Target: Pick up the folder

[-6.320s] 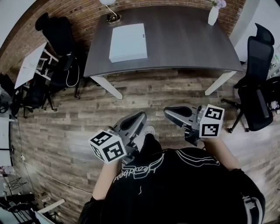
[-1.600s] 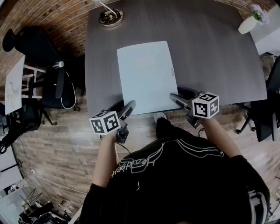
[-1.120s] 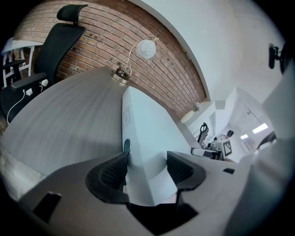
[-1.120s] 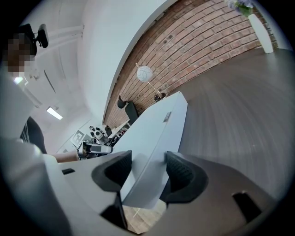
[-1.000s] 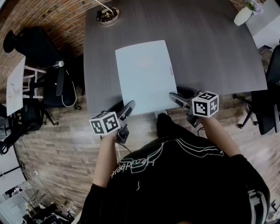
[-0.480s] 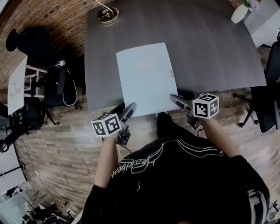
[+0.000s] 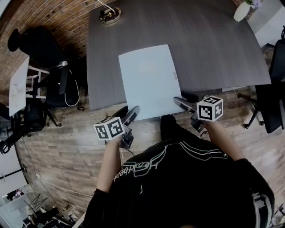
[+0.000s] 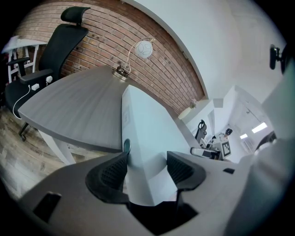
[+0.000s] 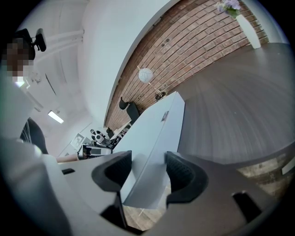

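Pale blue-grey flat rectangular folder [image 7: 147,80] sits at the near edge of the dark grey wood-grain table [image 7: 213,53], a bit left of centre. Its near end overhangs that edge above the wood-plank floor [image 7: 58,147]. The far end is over the table top; can't tell if it rests there or is lifted clear.

Left gripper [image 7: 131,113] is on the folder's near left corner. In the left gripper view the corner fills the gap between the jaws [image 8: 146,159], both ribbed pads against the folder [image 8: 147,133]. Jaws stand fairly wide, clamped on it.

Right gripper [image 7: 180,101] is on the near right corner. The right gripper view shows the same: the folder [image 9: 152,133] wedged between the jaws [image 9: 148,159], pads on both sides, wide grip. Each gripper view shows the other gripper across the folder.

Both grippers angle down towards the table from the near side, held by the person in the black top [image 7: 178,187].

Rest of the table:
- Lamp with round metal base [image 7: 109,14] at the far left corner.
- White vase with flowers [image 7: 241,12] at the far right corner.

Both are well apart from the folder.

Black office chair [image 7: 33,42] is off the table's left edge, by the brick wall [image 7: 53,13]. Another black chair [image 7: 274,89] is off the right edge.
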`<move>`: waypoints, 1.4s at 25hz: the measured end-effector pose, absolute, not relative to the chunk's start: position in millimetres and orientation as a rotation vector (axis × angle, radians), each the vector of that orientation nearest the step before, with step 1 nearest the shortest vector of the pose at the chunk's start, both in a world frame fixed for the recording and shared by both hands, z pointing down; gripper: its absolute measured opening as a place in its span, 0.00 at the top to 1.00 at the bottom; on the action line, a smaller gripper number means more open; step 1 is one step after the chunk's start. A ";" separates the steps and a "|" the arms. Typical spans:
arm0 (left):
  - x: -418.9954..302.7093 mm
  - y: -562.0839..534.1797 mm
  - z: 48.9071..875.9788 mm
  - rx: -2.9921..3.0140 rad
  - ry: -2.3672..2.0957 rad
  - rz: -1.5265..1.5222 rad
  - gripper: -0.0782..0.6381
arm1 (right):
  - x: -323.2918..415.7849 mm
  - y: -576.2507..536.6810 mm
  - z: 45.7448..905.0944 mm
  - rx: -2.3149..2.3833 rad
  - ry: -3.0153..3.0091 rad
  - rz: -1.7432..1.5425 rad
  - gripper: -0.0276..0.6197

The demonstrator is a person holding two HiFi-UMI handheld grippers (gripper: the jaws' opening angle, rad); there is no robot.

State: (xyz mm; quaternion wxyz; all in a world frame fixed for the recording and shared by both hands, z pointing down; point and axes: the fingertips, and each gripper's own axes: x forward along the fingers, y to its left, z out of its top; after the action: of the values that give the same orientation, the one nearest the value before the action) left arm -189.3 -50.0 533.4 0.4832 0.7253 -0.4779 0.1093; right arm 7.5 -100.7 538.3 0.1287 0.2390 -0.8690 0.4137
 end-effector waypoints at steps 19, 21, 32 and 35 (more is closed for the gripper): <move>-178.6 -34.7 529.3 1.902 -0.971 0.222 0.44 | 20.0 -93.2 537.5 0.679 -2.551 1.351 0.61; -173.8 -28.6 530.2 1.923 -0.928 0.216 0.42 | 22.0 -88.4 539.8 0.654 -2.549 1.399 0.60; -170.6 -27.2 547.9 1.895 -0.816 0.184 0.37 | 11.0 -75.4 552.2 0.469 -2.530 1.551 0.53; -168.9 -28.9 549.5 1.899 -0.795 0.166 0.37 | 9.4 -76.9 553.9 0.436 -2.523 1.614 0.53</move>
State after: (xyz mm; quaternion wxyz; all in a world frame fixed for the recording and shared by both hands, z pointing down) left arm -168.9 -28.9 549.5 0.5125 0.7896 -0.3304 0.0688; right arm 9.4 -76.9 553.9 0.0573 0.1437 -0.8323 0.5324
